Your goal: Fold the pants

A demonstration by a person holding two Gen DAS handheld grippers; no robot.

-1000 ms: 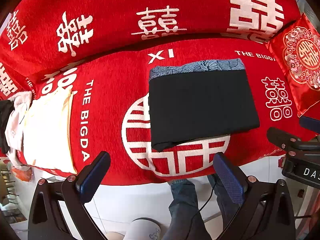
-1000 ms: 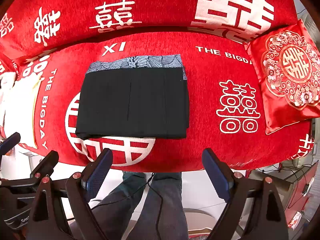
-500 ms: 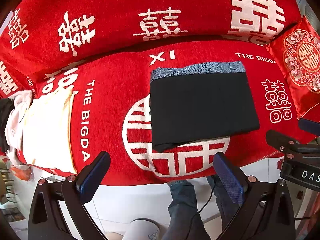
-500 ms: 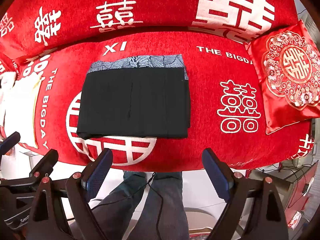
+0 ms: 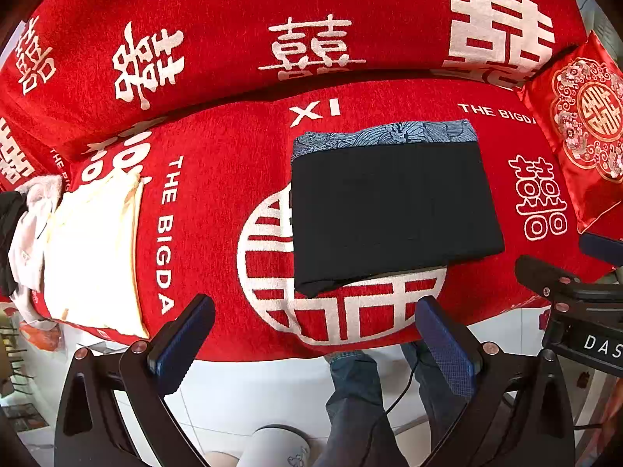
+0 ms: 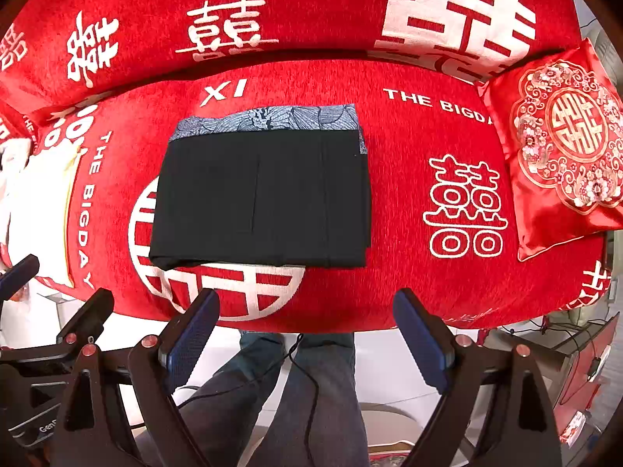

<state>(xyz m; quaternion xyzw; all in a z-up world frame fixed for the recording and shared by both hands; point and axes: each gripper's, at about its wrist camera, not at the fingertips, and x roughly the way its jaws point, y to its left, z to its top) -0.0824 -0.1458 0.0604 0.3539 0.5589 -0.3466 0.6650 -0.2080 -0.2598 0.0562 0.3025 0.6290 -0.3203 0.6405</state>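
Black pants (image 6: 261, 198) lay folded into a neat rectangle on the white circular emblem (image 6: 241, 292) of the red sofa cover (image 6: 389, 272), patterned blue waistband at the edge away from the emblem. Left gripper (image 5: 315, 334) and right gripper (image 6: 307, 334) hung clear above the sofa's front edge, fingers wide, holding nothing. Folding looked finished; at most, square the loose near-left corner. A cream cloth (image 5: 93, 249), possibly a garment, lay left of the emblem; an embroidered cushion (image 6: 564, 144) lay right. White floor below.

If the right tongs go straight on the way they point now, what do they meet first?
Probably the front edge of the red sofa cover, between the open right tongs; the folded black pants lie further back. Depth is unclear.
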